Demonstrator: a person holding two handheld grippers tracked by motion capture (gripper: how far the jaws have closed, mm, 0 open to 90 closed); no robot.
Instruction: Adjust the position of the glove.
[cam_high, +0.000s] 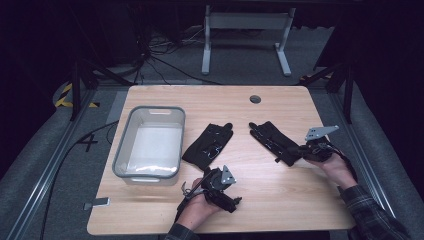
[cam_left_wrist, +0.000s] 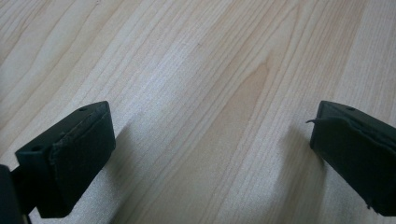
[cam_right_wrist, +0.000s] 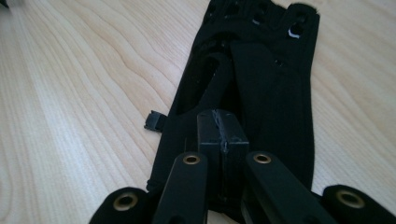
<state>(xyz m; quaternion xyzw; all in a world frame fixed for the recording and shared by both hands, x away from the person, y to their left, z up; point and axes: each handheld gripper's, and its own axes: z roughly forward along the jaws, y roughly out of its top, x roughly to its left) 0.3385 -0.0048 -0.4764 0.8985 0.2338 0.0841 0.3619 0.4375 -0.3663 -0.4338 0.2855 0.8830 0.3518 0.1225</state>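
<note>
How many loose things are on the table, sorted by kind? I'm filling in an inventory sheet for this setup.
Black gloves: 2, the left glove near the bin and the right glove, on whose cuff end the right gripper is shut.
Grey plastic bins: 1, the bin.
Total: 3.
The left gripper stands open over bare wood.

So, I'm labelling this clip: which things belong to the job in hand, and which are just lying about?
In the job:
right gripper, shut on the right glove
left glove
grey bin, probably

Lying about:
small grey piece at the table's near-left corner
</note>
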